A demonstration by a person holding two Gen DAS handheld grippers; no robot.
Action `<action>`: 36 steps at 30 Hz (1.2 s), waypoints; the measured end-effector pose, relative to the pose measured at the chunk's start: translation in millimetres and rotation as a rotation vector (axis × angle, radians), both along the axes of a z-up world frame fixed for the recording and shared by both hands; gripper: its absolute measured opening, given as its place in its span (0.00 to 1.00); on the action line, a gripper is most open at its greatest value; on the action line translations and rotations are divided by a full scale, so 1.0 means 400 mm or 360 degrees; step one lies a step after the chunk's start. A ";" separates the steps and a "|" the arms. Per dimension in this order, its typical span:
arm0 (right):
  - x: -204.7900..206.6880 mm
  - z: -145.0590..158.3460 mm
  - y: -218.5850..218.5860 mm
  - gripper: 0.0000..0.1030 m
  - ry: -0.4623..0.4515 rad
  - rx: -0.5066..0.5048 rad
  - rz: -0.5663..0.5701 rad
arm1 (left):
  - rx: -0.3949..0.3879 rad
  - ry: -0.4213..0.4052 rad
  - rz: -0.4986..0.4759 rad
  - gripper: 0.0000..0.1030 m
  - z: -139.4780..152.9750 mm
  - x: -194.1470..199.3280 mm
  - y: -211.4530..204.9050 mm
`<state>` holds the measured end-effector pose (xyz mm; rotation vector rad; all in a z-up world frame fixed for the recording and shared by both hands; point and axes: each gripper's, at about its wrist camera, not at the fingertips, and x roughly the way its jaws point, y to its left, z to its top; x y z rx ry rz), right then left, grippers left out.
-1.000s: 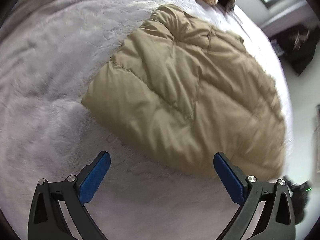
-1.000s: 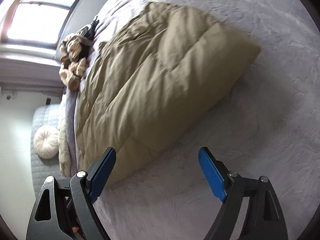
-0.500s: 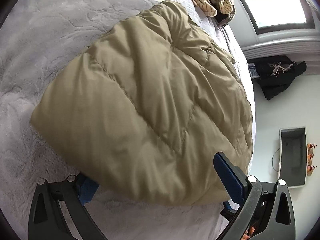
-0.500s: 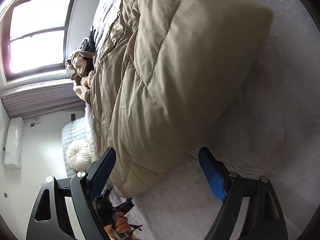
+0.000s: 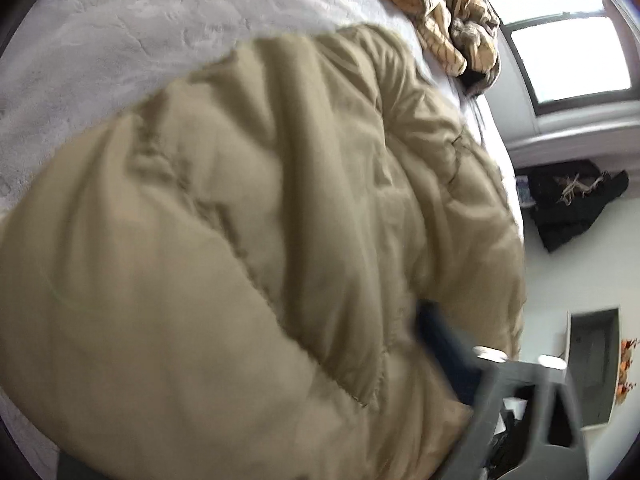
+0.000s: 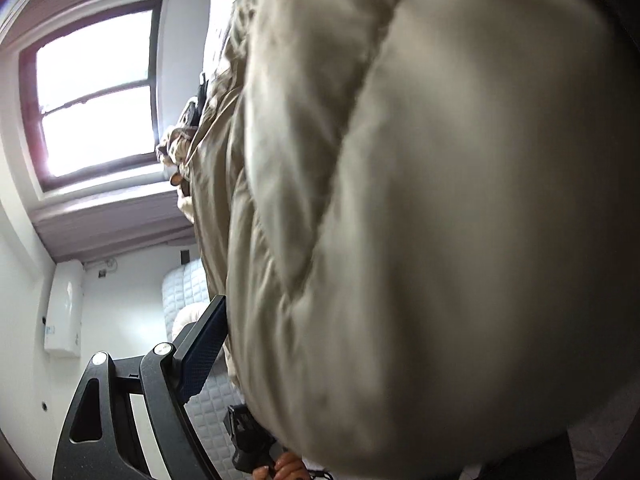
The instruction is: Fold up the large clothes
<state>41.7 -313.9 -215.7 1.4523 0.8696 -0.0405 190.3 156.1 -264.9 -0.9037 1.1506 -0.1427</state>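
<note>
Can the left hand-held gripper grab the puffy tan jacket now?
Probably yes. The jacket already bulges in between the left hand-held gripper's fingers, whose jaws are closing on it, with nothing else in the way. One finger shows against the fabric; the other is hidden under it.

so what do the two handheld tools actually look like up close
Both tools share one build. The right tool has a black plastic finger with triangular cut-outs, two silver round bolt heads, and a flat dark blue textured pad at its tip. The left tool is blurred: one dark finger with two silver bolts and a dark blue pad. The other fingers are hidden by fabric.
</note>
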 end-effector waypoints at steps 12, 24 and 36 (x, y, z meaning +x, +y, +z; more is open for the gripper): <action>-0.034 0.067 0.011 0.24 -0.0049 0.0071 -0.0008 | -0.0071 -0.0290 -0.0210 0.18 0.169 -0.041 0.021; -0.268 0.159 0.067 0.24 -0.0024 0.0078 0.0092 | -0.0182 -0.0137 -0.0445 0.18 0.228 -0.294 0.117; -0.537 0.081 0.101 0.32 0.0220 0.0111 0.0006 | -0.0204 0.0253 -0.0473 0.24 0.071 -0.475 0.198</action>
